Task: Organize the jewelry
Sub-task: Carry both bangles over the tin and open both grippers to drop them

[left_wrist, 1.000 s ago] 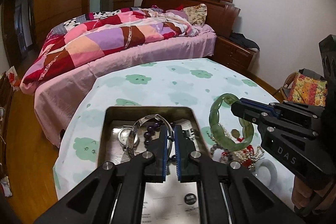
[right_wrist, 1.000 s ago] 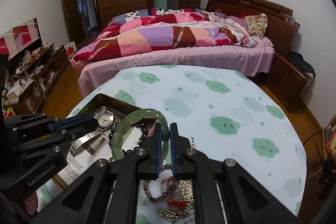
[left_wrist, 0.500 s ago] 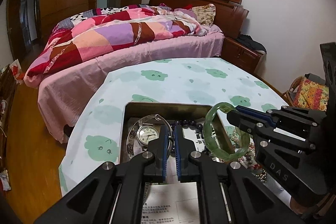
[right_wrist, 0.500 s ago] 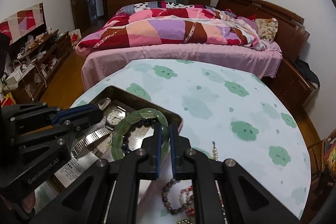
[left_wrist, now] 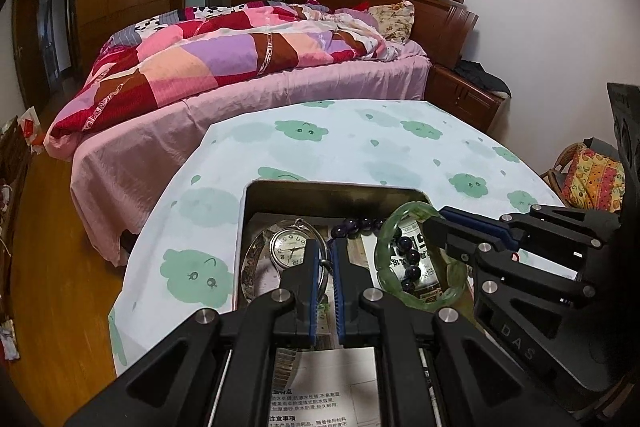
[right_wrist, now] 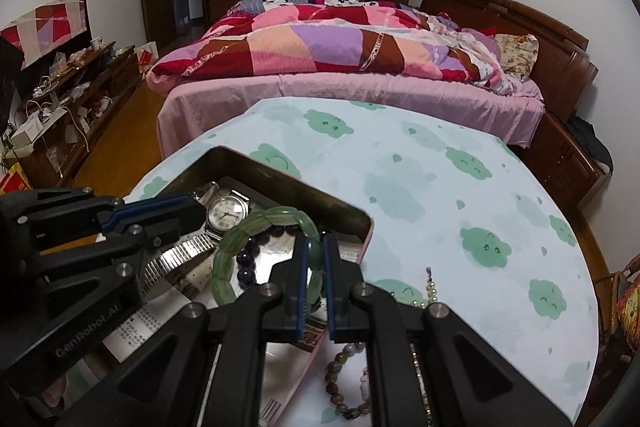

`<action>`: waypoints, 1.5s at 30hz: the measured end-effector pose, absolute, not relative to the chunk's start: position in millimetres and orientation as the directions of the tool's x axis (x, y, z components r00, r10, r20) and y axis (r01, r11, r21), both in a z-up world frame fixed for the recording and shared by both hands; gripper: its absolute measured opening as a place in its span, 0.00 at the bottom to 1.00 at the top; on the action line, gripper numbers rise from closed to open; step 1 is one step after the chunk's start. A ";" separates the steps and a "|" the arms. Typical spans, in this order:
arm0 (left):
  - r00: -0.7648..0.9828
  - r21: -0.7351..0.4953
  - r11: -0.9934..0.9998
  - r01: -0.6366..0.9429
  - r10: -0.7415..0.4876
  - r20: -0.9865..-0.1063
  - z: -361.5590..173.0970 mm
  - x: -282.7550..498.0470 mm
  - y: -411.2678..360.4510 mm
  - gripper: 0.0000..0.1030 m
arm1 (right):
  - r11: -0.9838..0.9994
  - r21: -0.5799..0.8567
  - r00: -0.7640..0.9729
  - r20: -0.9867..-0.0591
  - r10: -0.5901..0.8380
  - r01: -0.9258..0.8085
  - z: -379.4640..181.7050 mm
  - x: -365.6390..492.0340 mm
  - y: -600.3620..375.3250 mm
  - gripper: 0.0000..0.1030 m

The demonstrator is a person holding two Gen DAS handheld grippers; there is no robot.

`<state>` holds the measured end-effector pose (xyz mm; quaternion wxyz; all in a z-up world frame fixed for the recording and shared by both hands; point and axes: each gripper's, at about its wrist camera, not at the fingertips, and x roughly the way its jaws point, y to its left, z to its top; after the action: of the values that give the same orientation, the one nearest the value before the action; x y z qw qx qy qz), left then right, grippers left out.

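An open metal tin [left_wrist: 320, 189] stands on the cloud-print tablecloth [left_wrist: 360, 143]. My left gripper [left_wrist: 326, 251] is shut on the silver band of a wristwatch [left_wrist: 289, 247], whose dial hangs over the tin's left side. My right gripper [right_wrist: 315, 247] is shut on a green jade bangle [right_wrist: 240, 231], held over the tin [right_wrist: 280, 179] just right of the watch [right_wrist: 226, 213]. Each gripper shows in the other view: the right gripper [left_wrist: 434, 227] with the bangle [left_wrist: 420, 297], the left gripper [right_wrist: 192, 211] with the watch. A dark purple bead bracelet [left_wrist: 360, 225] lies inside the tin.
A printed leaflet [left_wrist: 320, 387] lines the tin's bottom. Loose bead bracelets [right_wrist: 344, 379] and a pearl string [right_wrist: 430, 287] lie on the cloth right of the tin. Beyond the table's far edge is a bed [right_wrist: 340, 87]; a cluttered shelf [right_wrist: 60, 99] stands at the left.
Both grippers have sunk and moved in over the tin, carrying the watch and the bangle. The bangle, earlier out over the loose beads, now hangs over the tin's inside.
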<state>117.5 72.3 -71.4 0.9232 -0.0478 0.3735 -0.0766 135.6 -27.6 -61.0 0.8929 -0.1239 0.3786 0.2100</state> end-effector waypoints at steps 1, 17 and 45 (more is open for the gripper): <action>0.708 -0.146 0.984 0.107 -0.178 -0.683 -71.9 117.4 72.0 0.05 | 0.881 -0.063 0.625 -0.728 0.281 -0.469 -61.1 135.6 -27.3 0.09; 0.690 -0.155 0.983 0.102 -0.182 -0.701 -81.7 121.1 74.9 0.05 | 0.876 -0.064 0.610 -0.742 0.279 -0.478 -71.4 136.1 -22.8 0.09; 0.726 -0.106 0.992 0.061 -0.117 -0.678 -76.6 112.5 80.8 0.52 | 0.893 -0.002 0.605 -0.736 0.303 -0.450 -73.4 139.0 -36.2 0.17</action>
<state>112.5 80.8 -76.6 0.9282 -0.0382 0.3669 -0.0480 139.0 -36.2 -73.4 0.8909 -0.0938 0.3910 0.2114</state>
